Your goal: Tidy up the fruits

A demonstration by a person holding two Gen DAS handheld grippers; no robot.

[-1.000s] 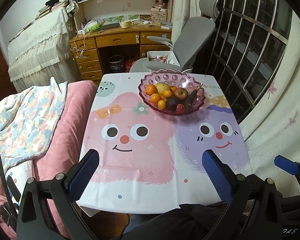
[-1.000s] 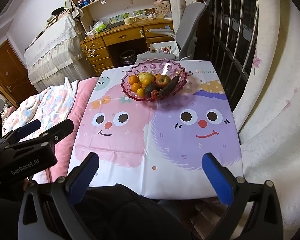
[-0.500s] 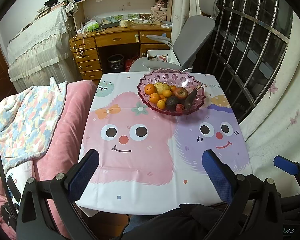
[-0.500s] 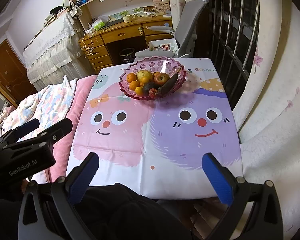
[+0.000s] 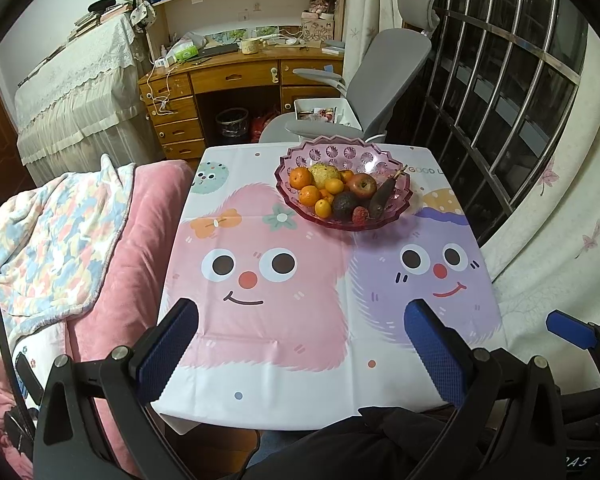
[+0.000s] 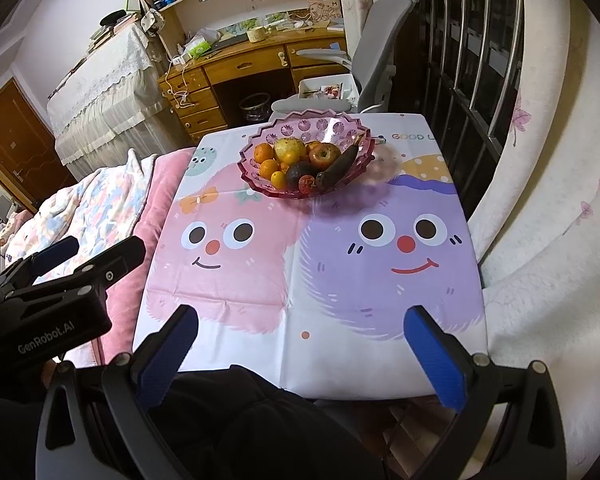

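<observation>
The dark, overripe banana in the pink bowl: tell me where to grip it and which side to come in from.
Grip the banana around its middle, from above, fingers closing across its width. It lies slanted along the right side of the bowl, stem up on the scalloped rim, so mid-body is the most exposed part. The apple crowds its left flank, so the right gripper probably suits best.

wooden desk (image 5: 236,80) and grey chair (image 5: 372,80) beyond the table; barred window (image 5: 500,92) looks dark, perhaps night.
</observation>
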